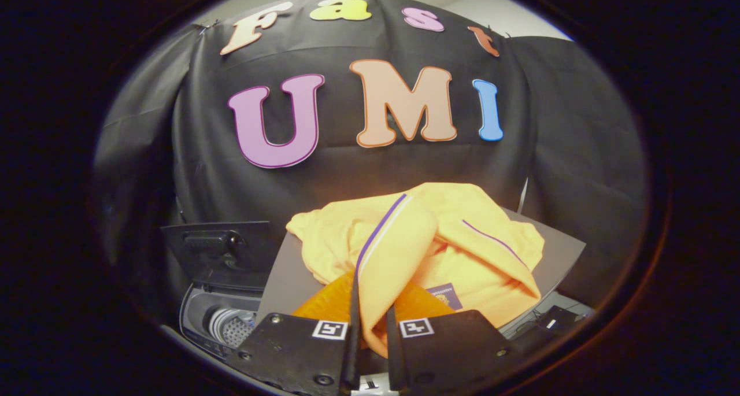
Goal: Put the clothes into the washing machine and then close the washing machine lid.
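Nearest, the gripper (372, 341) has its two fingers drawn narrow, with a fold of the yellow garment (422, 251) pinched between them; both fingers appear to press on the cloth. The held fold, edged by a dark stripe, rises straight ahead of the fingertips, and the bulk of the garment spreads beyond and to the right, resting on a grey board (558, 257).

To the near left, lower than the board, sits the washing machine (217, 321), its drum holes visible through the open mouth. Its lid (222, 251) stands raised just behind the opening, against the booth wall on the far side.

The step in hand looks like the lift and carry of the garment to the drum. To do it well, the grip should stay firm, since only one fold is held and the rest hangs free; a high lift would let the trailing cloth clear the board's left edge. The move then calls for travel left and down, with release only once most of the cloth hangs over the mouth, so that no sleeve drapes across the rim and blocks the lid.
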A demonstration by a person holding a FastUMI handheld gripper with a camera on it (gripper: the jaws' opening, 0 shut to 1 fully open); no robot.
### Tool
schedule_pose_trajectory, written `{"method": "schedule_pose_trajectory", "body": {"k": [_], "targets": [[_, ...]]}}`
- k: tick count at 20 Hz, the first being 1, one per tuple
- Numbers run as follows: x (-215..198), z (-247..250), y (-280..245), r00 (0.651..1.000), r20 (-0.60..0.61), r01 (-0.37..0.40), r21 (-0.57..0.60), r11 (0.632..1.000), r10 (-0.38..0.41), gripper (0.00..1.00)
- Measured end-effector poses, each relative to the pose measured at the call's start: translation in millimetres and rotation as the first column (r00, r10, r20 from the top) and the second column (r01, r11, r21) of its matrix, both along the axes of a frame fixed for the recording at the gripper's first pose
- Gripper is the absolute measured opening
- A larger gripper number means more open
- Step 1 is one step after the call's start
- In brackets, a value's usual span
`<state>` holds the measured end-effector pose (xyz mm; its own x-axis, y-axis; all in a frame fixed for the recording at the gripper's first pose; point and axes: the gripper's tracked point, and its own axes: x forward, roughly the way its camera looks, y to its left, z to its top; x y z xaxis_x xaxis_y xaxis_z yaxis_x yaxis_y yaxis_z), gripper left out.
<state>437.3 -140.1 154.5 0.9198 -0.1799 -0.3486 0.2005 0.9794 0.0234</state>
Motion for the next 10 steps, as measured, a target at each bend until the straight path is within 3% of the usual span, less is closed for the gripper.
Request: {"method": "schedule_pose_trajectory", "body": {"k": [3,10], "targets": [[4,17,19,0.999,0.021,-0.038,0.000,0.999,0.038,0.12],[21,72,93,0.986,0.106,-0.134,0.000,0.991,0.133,0.11]]}}
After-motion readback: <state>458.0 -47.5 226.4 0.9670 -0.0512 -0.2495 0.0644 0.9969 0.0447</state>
